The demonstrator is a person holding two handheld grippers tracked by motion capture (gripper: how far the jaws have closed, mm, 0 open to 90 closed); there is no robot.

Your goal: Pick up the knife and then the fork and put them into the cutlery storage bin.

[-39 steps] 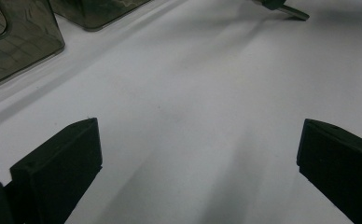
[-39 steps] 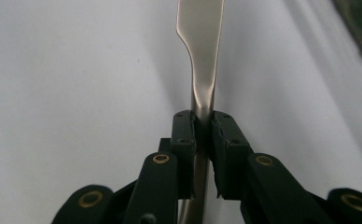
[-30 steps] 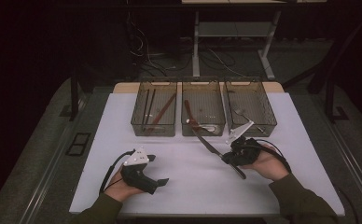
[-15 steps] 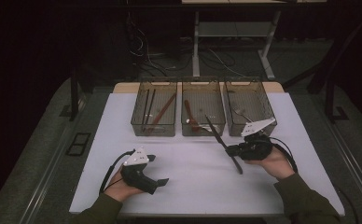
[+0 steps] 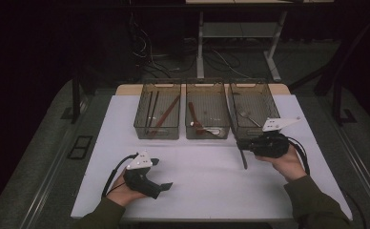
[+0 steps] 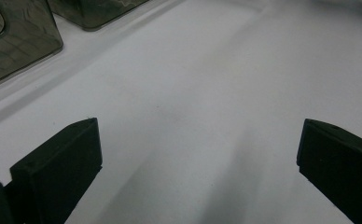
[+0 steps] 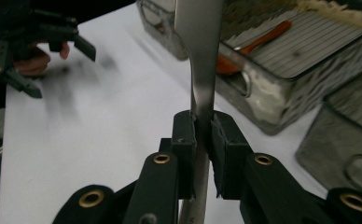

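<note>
My right gripper [image 5: 241,143] hovers over the table's right side, in front of the right bin, with its jaws pointing left. It is shut on a long metal knife [image 5: 243,156] that crosses the jaws, one end up by the right bin's front corner. In the right gripper view the pads [image 7: 203,128] pinch the knife's neck and the blade [image 7: 200,56] rises straight up. My left gripper [image 5: 160,173] rests at the front left of the white table [image 5: 197,191], open. Bare table lies between its jaws [image 6: 198,154].
Three clear smoky bins stand in a row at the back. The left bin [image 5: 157,133] holds chopsticks and a reddish stick, the middle bin [image 5: 207,134] a red-brown spoon [image 7: 258,39], and the right bin [image 5: 250,82] a metal utensil. The table edge runs close behind the hands.
My right gripper has moved right and slightly toward the bins with the knife in it, and the knife has swung from a long diagonal to nearly front-to-back. The left gripper has stayed put.
</note>
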